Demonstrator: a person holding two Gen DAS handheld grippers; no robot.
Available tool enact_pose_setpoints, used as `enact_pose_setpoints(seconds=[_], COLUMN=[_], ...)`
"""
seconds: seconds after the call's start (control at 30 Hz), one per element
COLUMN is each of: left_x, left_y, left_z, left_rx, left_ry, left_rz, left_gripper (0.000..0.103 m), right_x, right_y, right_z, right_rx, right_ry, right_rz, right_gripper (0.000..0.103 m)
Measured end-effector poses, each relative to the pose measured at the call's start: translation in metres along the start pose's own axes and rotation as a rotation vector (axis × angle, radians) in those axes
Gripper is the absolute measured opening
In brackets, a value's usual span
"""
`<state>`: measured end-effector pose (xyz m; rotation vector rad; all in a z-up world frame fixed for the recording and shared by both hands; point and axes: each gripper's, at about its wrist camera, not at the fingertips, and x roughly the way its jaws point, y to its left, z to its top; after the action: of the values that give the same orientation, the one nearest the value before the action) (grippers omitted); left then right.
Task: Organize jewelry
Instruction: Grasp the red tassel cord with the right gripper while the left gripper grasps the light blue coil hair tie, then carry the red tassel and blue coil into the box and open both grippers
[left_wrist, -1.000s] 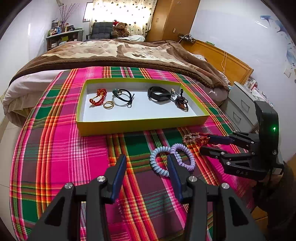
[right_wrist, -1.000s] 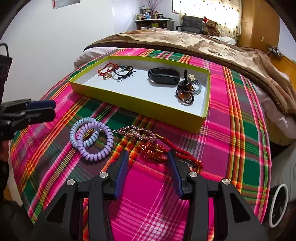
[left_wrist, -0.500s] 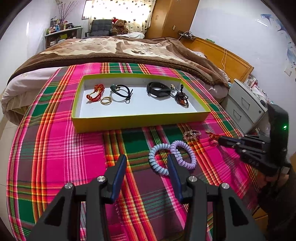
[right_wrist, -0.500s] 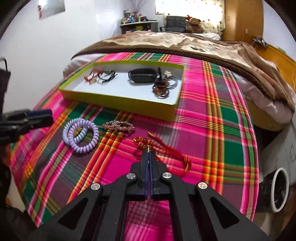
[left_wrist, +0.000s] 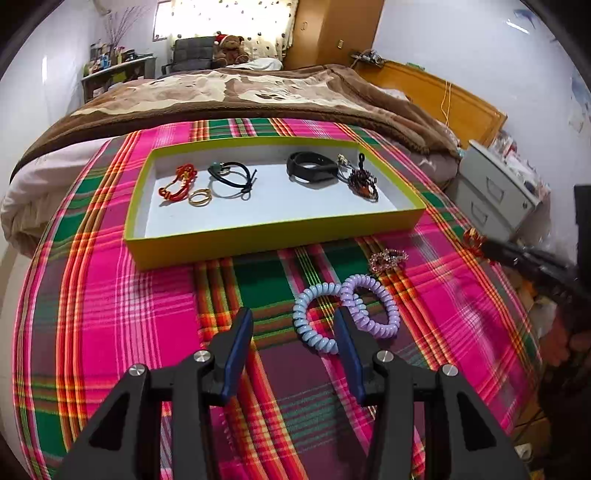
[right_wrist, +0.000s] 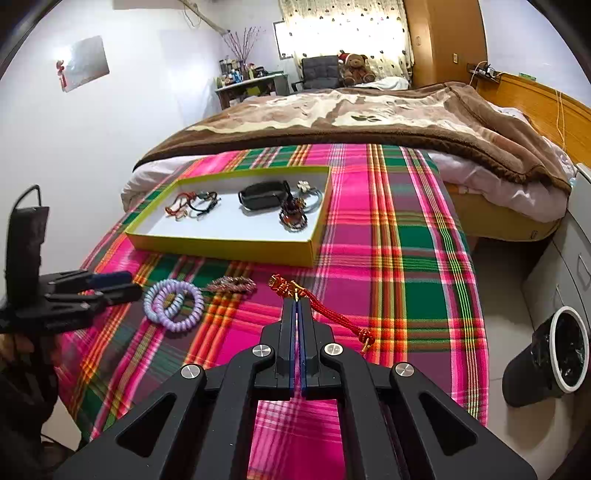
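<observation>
On the plaid blanket (right_wrist: 406, 229), a red knotted cord (right_wrist: 317, 301) is pinched by the right gripper (right_wrist: 298, 301), jaws pressed together on its middle.

Toward eleven o'clock the yellow tray (right_wrist: 221, 245) is waiting; the cord's dangling tail should be carried high over the rim. Two coil hair ties (left_wrist: 345, 314) and one beaded clip (left_wrist: 388, 258) are left lying near the left gripper (left_wrist: 293, 328), which is held spread and empty.

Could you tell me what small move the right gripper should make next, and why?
Probably carry it toward the tray: the right gripper is shut on the red knotted cord, whose tail hangs free, and similar jewelry already lies inside.
</observation>
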<state>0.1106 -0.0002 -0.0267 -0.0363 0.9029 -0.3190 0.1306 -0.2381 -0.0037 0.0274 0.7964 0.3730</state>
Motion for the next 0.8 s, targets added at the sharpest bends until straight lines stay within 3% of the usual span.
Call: enact_pose_setpoints(seconds=[0.17,0.33,0.53,0.8], left_x=[0.013,0.020,0.020,0.008], left_y=[-0.008,-0.012,-0.016,-0.011], left_z=[0.000,0.000,0.001,0.002], left_rx=[0.055,0.079,0.111,0.092], left_ry=[0.031,0.037,0.040,0.016], left_rz=[0.070,0.079,0.105,0.109], left_gripper=[0.047,0.046,0.014,0.010], right_x=[-0.002,-0.002,-0.001,-0.003], right_y=[0.003,0.005,0.008,0.011], right_z=[0.002,0.001,0.001,0.002], right_rx=[0.002,0.001,0.000,0.008], right_ry=[-0.014,-0.018,-0.020,-0.031], right_rz=[0.006,0.014,0.024,0.032], right_gripper=[0.001,0.001,0.001,0.001])
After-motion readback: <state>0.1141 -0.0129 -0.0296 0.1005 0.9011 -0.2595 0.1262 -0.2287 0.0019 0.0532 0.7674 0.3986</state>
